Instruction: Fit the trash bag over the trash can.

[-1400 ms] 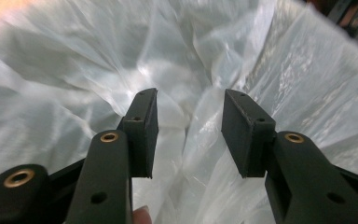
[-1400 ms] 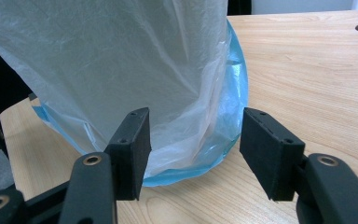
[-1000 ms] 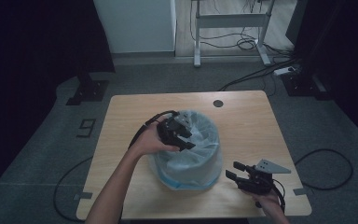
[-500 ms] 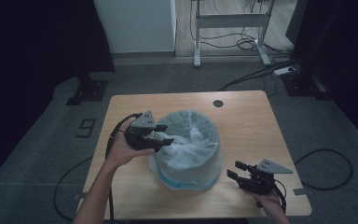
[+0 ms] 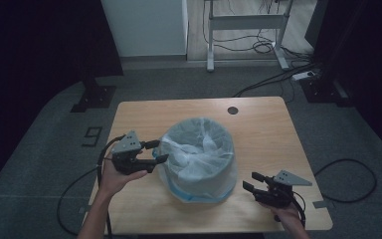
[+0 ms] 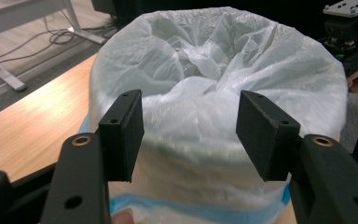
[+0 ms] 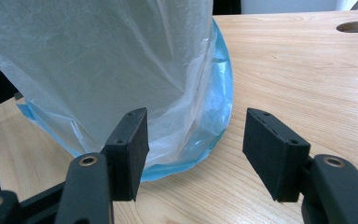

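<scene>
A round bin lined with a translucent white bag [image 5: 199, 154] stands in the middle of the wooden table [image 5: 263, 129]; a blue hem [image 7: 214, 107] spills out at its foot. My left gripper [image 5: 162, 151] hovers just left of the bin and points at its side. Its jaws have just been opening, and the bag [image 6: 214, 70] lies beyond the tips, with nothing pinched between them [image 6: 191, 135]. My right gripper [image 5: 249, 180] rests open near the table's front right corner, aimed at the bag's lower edge [image 7: 98, 60], with bare table between its pads [image 7: 196, 149].
A round cable hole [image 5: 233, 110] sits at the back of the tabletop. Behind the table stand a white desk frame [image 5: 248, 22] and floor cables [image 5: 278, 79]. A black cable [image 5: 350, 174] loops on the floor to the right.
My left gripper has drawn back leftward from the bag's upper rim to the bin's left side, and its jaws stand wider. The right gripper has stayed put.
</scene>
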Demonstrator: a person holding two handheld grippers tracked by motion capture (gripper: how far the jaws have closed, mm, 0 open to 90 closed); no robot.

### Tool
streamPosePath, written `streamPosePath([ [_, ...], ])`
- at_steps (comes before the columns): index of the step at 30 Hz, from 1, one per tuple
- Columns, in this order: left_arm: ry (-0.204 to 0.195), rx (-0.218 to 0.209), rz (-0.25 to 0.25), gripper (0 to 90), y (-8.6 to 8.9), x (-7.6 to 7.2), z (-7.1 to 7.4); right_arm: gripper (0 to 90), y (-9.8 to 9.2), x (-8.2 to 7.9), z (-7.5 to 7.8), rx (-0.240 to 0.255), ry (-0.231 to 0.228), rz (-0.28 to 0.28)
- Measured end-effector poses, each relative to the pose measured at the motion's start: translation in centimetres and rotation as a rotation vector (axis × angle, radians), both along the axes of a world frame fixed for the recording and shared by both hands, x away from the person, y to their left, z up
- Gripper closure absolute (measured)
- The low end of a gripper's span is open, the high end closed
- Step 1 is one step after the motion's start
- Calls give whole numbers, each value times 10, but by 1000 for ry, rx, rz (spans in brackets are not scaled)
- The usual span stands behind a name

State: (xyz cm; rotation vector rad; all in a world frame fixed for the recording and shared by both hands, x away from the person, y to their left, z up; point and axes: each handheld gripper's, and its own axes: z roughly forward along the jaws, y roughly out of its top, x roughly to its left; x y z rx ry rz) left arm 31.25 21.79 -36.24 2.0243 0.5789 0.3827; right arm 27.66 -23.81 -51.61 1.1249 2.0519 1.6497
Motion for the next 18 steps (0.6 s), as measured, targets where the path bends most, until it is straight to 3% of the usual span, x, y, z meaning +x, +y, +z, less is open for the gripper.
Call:
streamPosePath([
  [10,0,-6,77,402,29,-30,-21,394,-9,-2,-2,-18,-4,-32],
  [18,47,3,136,397,49,-47,-62,389,-14,-3,-7,-37,-3,-60],
])
